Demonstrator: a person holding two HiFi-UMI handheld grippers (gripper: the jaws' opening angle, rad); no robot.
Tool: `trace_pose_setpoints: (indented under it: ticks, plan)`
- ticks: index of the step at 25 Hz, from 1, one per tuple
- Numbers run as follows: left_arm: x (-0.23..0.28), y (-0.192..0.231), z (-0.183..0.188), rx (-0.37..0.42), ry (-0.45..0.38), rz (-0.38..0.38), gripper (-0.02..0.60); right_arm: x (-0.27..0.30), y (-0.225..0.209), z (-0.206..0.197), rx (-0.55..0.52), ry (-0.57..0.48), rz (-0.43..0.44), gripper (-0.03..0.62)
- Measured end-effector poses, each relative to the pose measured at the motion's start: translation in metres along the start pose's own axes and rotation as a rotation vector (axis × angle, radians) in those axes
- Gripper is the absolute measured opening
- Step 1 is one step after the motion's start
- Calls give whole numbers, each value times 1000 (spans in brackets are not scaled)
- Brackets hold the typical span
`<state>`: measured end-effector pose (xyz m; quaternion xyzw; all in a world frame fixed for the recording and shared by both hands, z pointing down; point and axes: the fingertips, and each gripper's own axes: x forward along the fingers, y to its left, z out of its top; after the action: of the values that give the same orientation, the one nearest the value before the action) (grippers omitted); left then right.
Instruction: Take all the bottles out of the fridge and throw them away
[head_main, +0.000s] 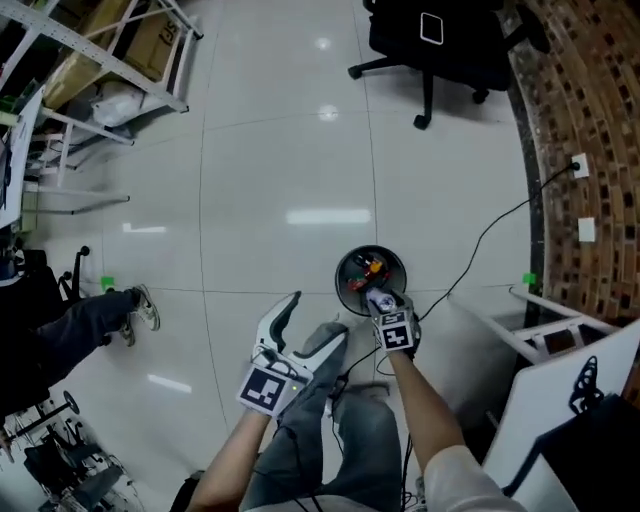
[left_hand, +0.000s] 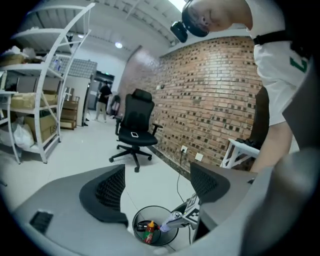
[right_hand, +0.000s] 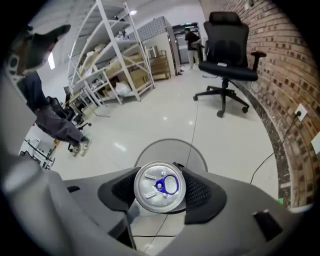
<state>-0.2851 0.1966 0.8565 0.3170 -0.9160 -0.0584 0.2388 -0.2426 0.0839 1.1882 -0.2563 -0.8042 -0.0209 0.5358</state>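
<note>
Can (right_hand: 160, 186) sits clamped between the right tongs (right_hand: 159, 192), over the bin (right_hand: 172, 149).

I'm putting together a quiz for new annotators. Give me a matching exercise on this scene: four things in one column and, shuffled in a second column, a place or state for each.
Things
1. can
2. red bottle
3. left hand-held gripper
4. office chair

Places or states
A. lying in the bin
B. standing by the brick wall
C. open, nothing between its jaws
D. gripped by the right hand-held gripper

Pairs: 1-D, 2-A, 3-C, 4-B
</note>
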Motion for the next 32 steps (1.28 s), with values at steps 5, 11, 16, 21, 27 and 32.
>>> trace_pose_setpoints:
  ticks: [5, 11, 16, 21, 27, 32]
  plan:
    - [30, 27, -89, -31, 73, 19, 399, 117, -14, -81, -262, 184, 24, 268]
    - [47, 34, -116, -37, 90, -2, 399, 133, -17, -98, -213, 195, 17, 288]
    - [38, 22, -79, -30, 70, -26, 399, 63, -10, -52, 35, 67, 10, 337]
    - [18, -8, -26, 34, 64, -102, 399, -60, 14, 19, 156, -178, -6, 356]
    - [-4, -69, 80, 118, -14, -239, 399, -255, 33, 123, 163, -508, -81, 365]
    - [-39, -143, 177, 192, -101, -371, 399, -435, 40, 168, 180, -761, -241, 365]
